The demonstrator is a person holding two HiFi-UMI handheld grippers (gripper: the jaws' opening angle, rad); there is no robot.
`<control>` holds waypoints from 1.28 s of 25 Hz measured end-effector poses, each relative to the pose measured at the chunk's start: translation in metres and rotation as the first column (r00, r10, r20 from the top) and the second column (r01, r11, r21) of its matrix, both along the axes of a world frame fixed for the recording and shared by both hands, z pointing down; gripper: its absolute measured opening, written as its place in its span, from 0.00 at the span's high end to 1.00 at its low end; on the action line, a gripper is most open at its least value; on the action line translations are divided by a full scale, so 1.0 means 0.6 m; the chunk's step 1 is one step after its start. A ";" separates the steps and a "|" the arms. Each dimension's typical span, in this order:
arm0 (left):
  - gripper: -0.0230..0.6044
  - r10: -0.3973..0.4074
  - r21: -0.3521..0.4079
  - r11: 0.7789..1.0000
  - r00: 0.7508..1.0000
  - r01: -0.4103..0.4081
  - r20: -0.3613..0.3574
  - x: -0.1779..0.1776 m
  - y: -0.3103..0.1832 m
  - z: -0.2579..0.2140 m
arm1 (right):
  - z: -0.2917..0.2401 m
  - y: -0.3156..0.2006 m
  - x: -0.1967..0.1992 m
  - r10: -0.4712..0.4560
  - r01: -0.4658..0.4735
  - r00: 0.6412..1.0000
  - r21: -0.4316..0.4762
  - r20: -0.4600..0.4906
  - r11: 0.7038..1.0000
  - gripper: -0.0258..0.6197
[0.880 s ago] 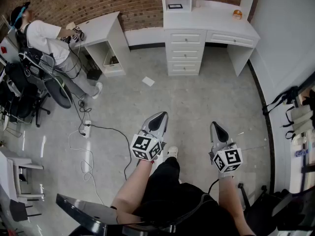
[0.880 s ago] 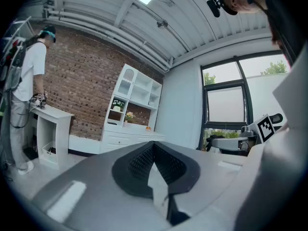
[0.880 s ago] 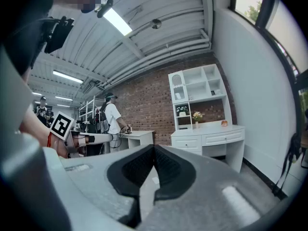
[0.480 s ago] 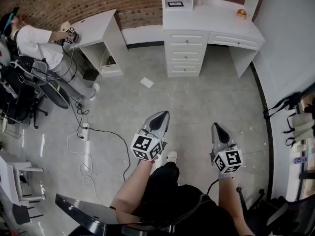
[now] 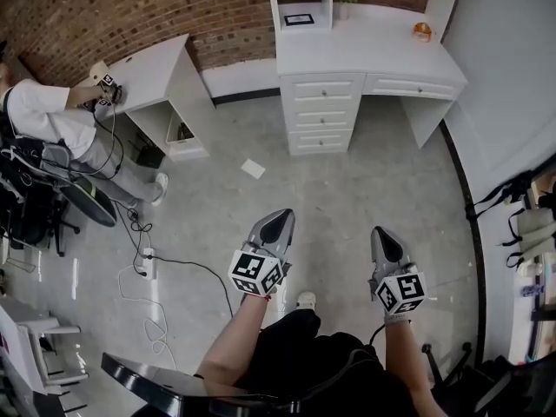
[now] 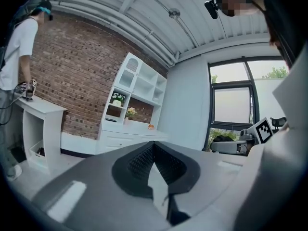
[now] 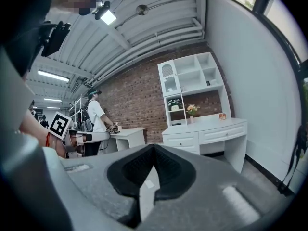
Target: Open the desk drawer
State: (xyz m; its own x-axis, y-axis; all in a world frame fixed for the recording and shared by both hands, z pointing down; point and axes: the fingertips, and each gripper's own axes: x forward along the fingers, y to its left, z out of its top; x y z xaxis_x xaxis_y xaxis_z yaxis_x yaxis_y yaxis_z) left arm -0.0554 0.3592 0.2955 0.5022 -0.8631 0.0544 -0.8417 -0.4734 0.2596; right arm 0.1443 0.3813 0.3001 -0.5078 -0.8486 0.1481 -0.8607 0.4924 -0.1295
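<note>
Fingers of left gripper (image 5: 280, 220) and right gripper (image 5: 382, 237) are pressing together, empty — hovering level because the desk drawer (image 5: 410, 86) is sitting far off.

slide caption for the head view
Shut, empty left gripper and right gripper, white desk with closed drawers across the floor

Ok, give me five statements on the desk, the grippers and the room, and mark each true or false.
1. Every one of the drawers in the desk is closed. True.
2. The left gripper holds a drawer handle. False: it is shut on nothing, well short of the desk.
3. The right gripper is shut and empty. True.
4. The wall behind the desk is tiled white. False: it is brick.
5. A sheet of paper lies on the floor. True.
</note>
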 end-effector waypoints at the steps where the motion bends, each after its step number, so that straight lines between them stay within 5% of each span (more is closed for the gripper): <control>1: 0.96 0.006 0.003 1.000 1.000 -0.006 0.004 -0.003 -0.011 0.001 | 0.003 -0.011 -0.002 0.006 -0.006 1.000 0.000 0.008 1.000 0.96; 15: 0.96 -0.015 -0.014 1.000 1.000 0.015 -0.005 -0.022 -0.123 0.022 | 0.023 -0.155 -0.010 0.021 -0.019 0.997 -0.020 0.076 1.000 0.96; 32: 0.96 -0.040 -0.039 0.998 0.999 0.041 0.025 -0.019 -0.418 0.028 | 0.048 -0.472 -0.034 -0.053 0.058 0.995 -0.055 0.083 0.997 0.96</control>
